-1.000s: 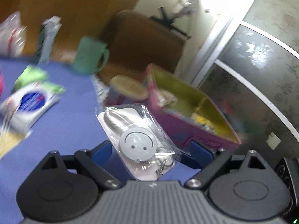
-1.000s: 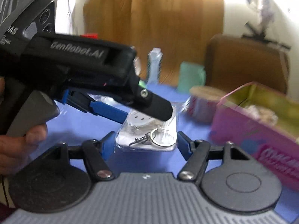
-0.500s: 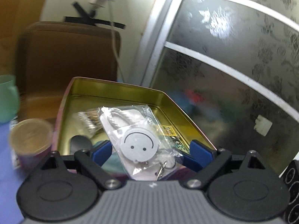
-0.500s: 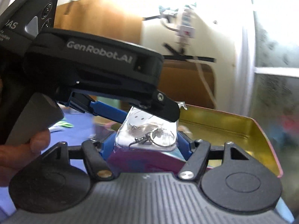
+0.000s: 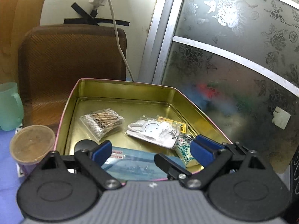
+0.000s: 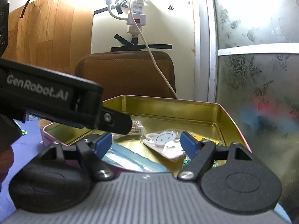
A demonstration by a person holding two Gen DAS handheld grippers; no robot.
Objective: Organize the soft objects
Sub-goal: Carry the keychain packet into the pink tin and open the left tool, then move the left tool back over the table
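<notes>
Left tool [image 5: 151, 149]: spread, empty.
Right tool [image 6: 146, 142]: just widened, nothing pinched.
Risk: smiley keychain packet [image 5: 152, 131] snagged on withdrawal from tin [image 5: 119, 88].

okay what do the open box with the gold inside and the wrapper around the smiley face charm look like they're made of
The pink-rimmed box with the gold interior looks like thin glossy metal: its walls mirror the contents. The clear wrapper on the white smiley-face charm seems to be thin plastic film, see-through, crinkled and glinting.

Both grippers share one build: a ribbed grey housing, black linkage arms with round discs and silver screws, blue fingertip pads [image 5: 202, 147]; the left gripper [image 6: 104, 130] bears white "GenRobot.AI" lettering.
</notes>
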